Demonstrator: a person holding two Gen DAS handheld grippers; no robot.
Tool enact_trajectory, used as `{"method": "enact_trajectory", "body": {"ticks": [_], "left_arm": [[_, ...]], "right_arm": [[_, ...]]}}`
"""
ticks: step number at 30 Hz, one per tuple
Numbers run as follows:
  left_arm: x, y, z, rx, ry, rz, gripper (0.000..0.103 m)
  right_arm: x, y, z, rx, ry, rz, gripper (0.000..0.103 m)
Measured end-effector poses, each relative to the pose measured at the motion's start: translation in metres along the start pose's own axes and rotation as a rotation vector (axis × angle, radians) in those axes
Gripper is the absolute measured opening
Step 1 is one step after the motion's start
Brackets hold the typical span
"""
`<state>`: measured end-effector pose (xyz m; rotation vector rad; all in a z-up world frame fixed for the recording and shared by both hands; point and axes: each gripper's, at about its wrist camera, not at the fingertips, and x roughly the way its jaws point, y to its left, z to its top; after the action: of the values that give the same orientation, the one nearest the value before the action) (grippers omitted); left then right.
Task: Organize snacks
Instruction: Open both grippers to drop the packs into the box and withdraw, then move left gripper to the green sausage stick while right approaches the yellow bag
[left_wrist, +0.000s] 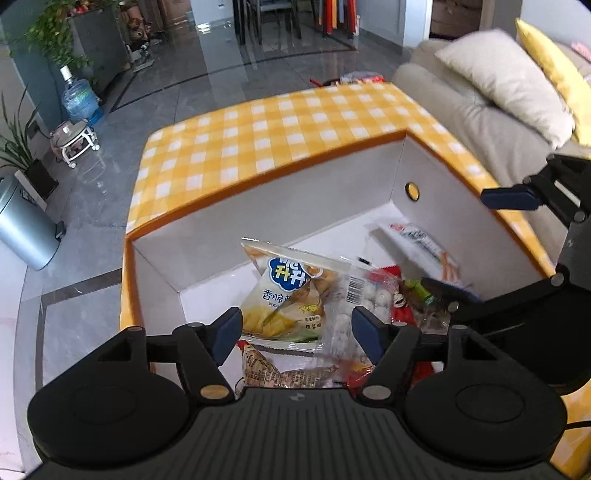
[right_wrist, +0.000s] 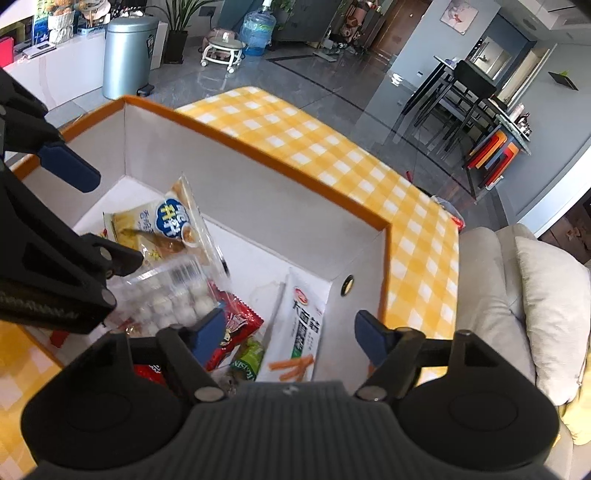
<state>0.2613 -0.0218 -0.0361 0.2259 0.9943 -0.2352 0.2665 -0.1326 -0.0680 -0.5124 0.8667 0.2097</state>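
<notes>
- One box (right_wrist: 258, 192).
- One yellow chip bag (left_wrist: 284, 295) between the left fingers (left_wrist: 227, 332).
- One clear bag of white balls (right_wrist: 177, 295).
- One white packet (right_wrist: 303, 325).

The left gripper's (left_wrist: 297, 332) body hides the lower edge of the snack pile: a brown-printed packet (left_wrist: 280, 373) shows only partly at bottom centre. In the right wrist view, a red packet (right_wrist: 147, 371) is mostly covered at lower left, and the clear bag of white balls (right_wrist: 173, 295) is blurred.
</notes>
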Motion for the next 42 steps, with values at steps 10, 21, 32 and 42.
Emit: {"method": "enact_trajectory", "body": {"ticks": [10, 21, 32, 42], "left_arm": [[-0.049, -0.001, -0.019, -0.062, -0.092, -0.001, 0.08], [-0.097, -0.019, -0.05, -0.056, -0.175, -0.014, 0.08], [-0.111, -0.046, -0.102, 0.0, -0.108, -0.088, 0.08], [-0.103, -0.069, -0.148, 0.062, 0.007, -0.172, 0.077]], "right_arm": [[-0.051, -0.007, -0.016, 0.14, -0.061, 0.002, 0.083], [-0.105, -0.015, -0.063, 0.379, -0.097, 0.011, 0.085], [-0.14, -0.003, -0.133, 0.537, -0.064, 0.004, 0.085], [-0.152, 0.008, -0.191, 0.605, -0.025, 0.026, 0.085]]}}
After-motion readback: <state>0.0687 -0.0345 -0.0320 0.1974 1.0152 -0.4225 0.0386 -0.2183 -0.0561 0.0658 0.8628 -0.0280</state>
